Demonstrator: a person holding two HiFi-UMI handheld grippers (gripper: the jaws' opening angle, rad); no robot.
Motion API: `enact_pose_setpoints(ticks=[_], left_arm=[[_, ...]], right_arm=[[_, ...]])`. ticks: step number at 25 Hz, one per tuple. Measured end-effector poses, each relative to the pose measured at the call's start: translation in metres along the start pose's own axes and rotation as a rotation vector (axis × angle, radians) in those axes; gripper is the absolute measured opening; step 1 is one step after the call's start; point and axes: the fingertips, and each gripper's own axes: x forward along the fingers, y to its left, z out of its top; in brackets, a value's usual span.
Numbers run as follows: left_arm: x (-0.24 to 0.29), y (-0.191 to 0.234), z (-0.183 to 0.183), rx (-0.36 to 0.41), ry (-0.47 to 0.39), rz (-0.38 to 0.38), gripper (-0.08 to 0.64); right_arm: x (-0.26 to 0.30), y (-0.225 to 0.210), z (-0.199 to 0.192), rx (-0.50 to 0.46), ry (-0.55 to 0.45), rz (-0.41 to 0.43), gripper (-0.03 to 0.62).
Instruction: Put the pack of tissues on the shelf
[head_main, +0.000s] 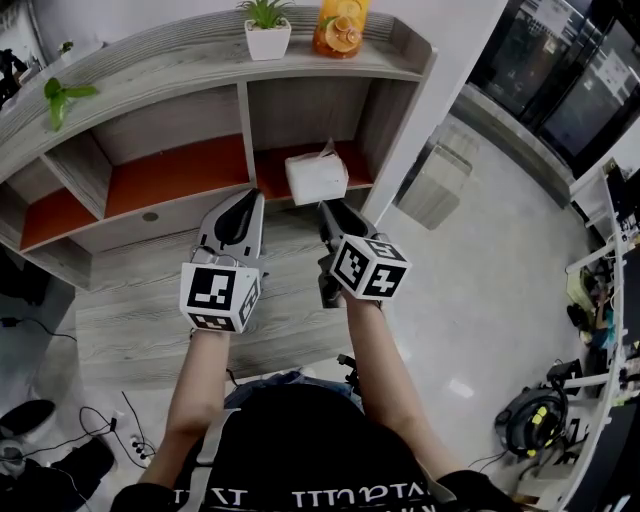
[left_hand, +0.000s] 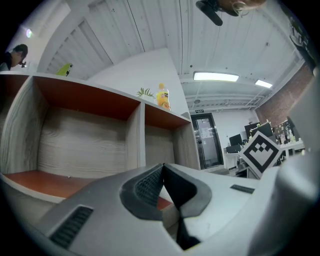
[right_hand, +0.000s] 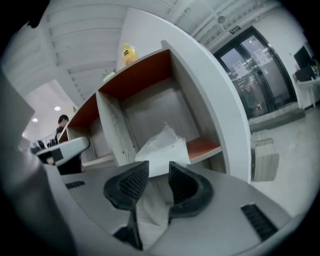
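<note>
Pack of tissues (head_main: 316, 178) sits in the right-hand compartment of the shelf (head_main: 180, 170), on its orange floor at the front edge, a bit skewed. Your right gripper (head_main: 328, 208) points at it from just in front; its jaws are partly apart with nothing gripped, and in the right gripper view the pack (right_hand: 162, 150) lies just beyond the tips. Your left gripper (head_main: 250, 198) hovers beside it over the bench (head_main: 150, 300), its jaws closed together and empty. Potted plant (head_main: 268, 38) and orange bottle (head_main: 340, 25) stand on the shelf top.
</note>
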Motion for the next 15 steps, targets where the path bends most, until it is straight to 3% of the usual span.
enact_pose_setpoints(ticks=[5, 15], left_arm=[[0.0, -0.002, -0.001, 0.004, 0.004, -0.002, 0.012], [0.004, 0.006, -0.005, 0.014, 0.017, 0.012, 0.012]], right_arm=[[0.002, 0.0, -0.007, -0.135, 0.038, -0.034, 0.132], [0.02, -0.003, -0.008, -0.252, 0.07, -0.075, 0.131]])
